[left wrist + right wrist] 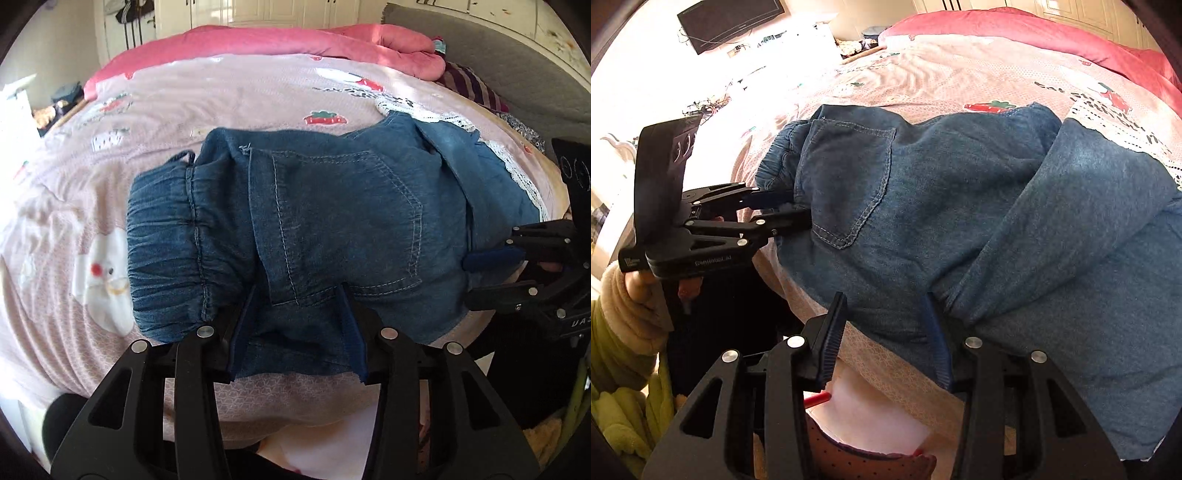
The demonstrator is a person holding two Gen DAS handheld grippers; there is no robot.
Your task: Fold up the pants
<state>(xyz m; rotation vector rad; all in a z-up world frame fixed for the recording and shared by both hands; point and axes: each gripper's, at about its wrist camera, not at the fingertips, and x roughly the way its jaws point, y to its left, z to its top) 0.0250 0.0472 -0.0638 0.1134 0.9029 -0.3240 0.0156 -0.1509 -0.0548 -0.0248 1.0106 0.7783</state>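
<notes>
We see a big bed (229, 96) with a pink sheet. On it, near the close edge, lie the blue pants (332, 221), folded into a thick bundle with the back pocket facing up. Our left gripper (297, 328) has its two fingers spread apart at the near edge of the pants. Our right gripper (886, 339) is spread apart too, at the edge of the pants.

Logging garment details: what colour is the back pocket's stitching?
Pale, light-coloured thread on the blue denim pants; clearest in the left wrist view.
</notes>
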